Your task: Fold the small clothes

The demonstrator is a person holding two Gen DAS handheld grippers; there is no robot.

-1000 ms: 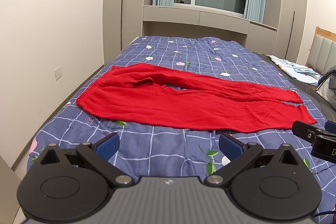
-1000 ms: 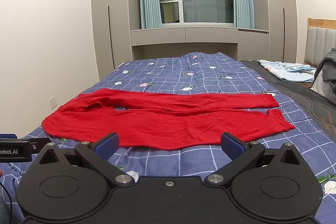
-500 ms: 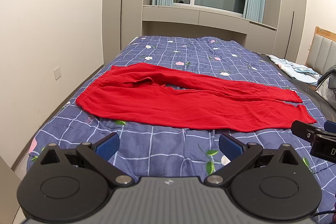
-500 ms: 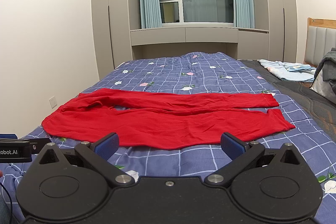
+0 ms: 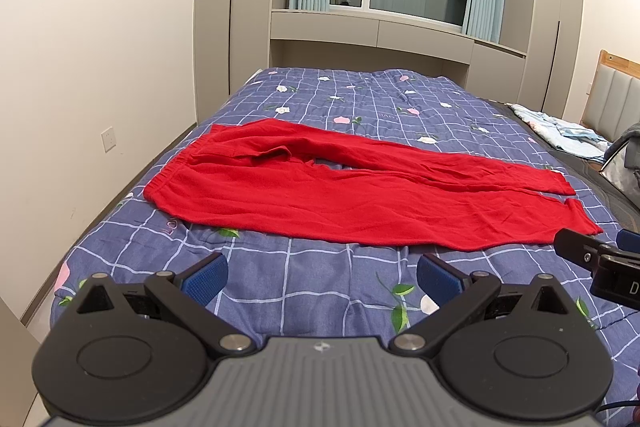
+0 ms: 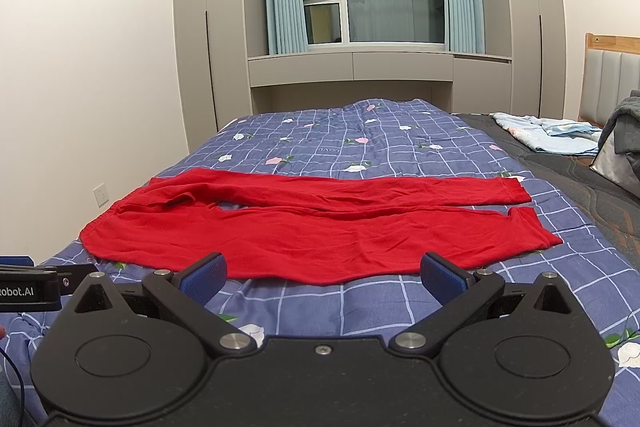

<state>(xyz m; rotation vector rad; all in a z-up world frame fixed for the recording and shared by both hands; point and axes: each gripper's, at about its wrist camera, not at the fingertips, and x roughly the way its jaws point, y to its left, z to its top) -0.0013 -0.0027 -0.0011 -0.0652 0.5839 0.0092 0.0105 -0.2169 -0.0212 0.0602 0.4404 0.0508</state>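
The bed (image 5: 320,291) carries the red trousers (image 5: 360,199) laid flat across its middle, waistband toward the wall. My left gripper (image 5: 322,273) and right gripper (image 6: 323,273) hover spread wide, empty. Pinching only the top layer would likely drag wrinkles in.

The left tool (image 5: 322,277) has its two blue-padded fingers (image 5: 204,281) spread wide apart, gripping nothing. The right tool (image 6: 323,277) is likewise spread wide, blue pads (image 6: 444,277) facing each other across an empty gap. Both point forward at about the same height, side by side, each showing at the edge of the other's view.
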